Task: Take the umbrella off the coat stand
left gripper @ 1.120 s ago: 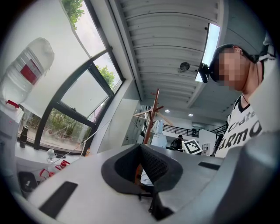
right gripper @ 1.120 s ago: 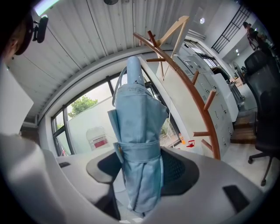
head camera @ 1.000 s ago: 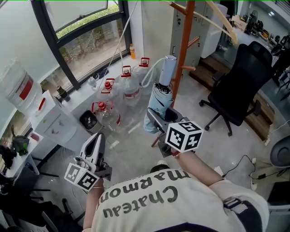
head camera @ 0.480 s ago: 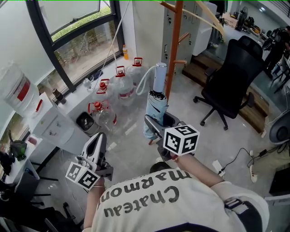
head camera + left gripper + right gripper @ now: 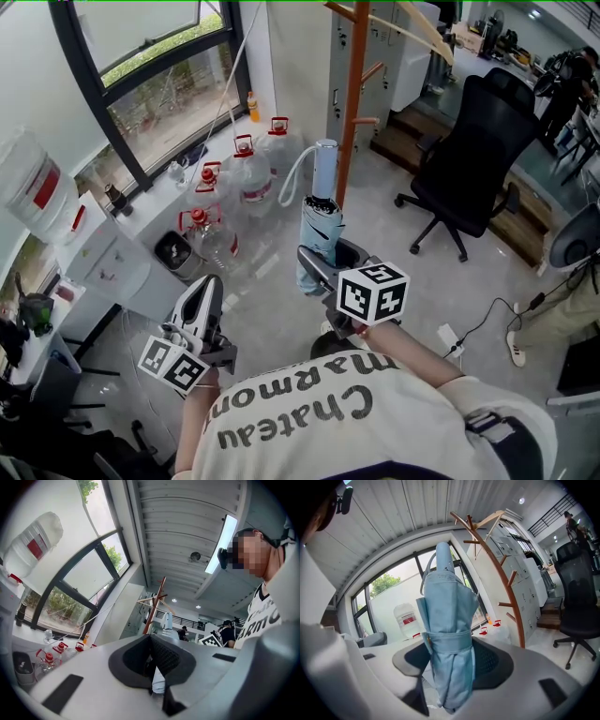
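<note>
My right gripper (image 5: 322, 260) is shut on a folded light-blue umbrella (image 5: 320, 228) and holds it upright, its grey handle and white strap on top. It stands just left of the orange coat stand (image 5: 352, 103) and apart from its pegs. In the right gripper view the umbrella (image 5: 447, 620) fills the space between the pads of the right gripper (image 5: 450, 656), with the coat stand (image 5: 499, 576) behind it. Lower left, my left gripper (image 5: 201, 298) is shut on nothing. The left gripper (image 5: 151, 654) view shows the umbrella (image 5: 167, 622) and the stand (image 5: 155, 605) far ahead.
Several water jugs (image 5: 246, 176) with red caps stand on the floor by the window. A black office chair (image 5: 467, 159) is right of the stand. A small bin (image 5: 173, 251), a water dispenser bottle (image 5: 33, 187) and a person's leg (image 5: 567, 314) at the right edge are around.
My right gripper has drawn the umbrella a little down and away from the coat stand's pole. The left gripper shifted slightly. A person's leg has come into view at the right edge.
</note>
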`<action>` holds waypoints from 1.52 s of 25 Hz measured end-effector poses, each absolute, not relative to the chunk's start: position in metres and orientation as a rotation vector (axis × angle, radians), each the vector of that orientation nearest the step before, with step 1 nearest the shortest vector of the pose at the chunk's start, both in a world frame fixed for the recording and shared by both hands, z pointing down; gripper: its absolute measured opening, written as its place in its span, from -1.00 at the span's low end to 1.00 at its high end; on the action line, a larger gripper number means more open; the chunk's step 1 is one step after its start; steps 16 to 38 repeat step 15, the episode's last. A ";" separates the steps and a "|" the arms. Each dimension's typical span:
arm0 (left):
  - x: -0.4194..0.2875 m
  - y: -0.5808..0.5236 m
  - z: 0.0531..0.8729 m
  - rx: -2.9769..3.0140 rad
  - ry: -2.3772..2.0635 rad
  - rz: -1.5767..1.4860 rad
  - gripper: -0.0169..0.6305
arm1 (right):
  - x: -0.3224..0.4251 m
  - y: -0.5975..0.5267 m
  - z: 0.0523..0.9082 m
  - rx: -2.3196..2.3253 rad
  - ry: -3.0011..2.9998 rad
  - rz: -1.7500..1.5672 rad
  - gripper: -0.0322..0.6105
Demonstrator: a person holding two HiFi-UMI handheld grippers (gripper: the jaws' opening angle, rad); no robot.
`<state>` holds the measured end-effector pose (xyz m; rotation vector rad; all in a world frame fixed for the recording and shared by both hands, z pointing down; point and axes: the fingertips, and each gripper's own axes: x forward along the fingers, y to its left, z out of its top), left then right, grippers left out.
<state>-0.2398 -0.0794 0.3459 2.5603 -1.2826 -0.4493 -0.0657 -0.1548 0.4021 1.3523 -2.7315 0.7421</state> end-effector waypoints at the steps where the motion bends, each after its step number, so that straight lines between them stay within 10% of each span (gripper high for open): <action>1: -0.239 -0.078 0.346 2.561 -1.281 -0.450 -0.88 | -0.065 -0.153 0.402 1.355 -2.730 0.743 -0.05; 38: -0.238 -0.068 0.353 2.545 -1.277 -0.460 -0.88 | -0.054 -0.144 0.409 1.382 -2.704 0.750 -0.05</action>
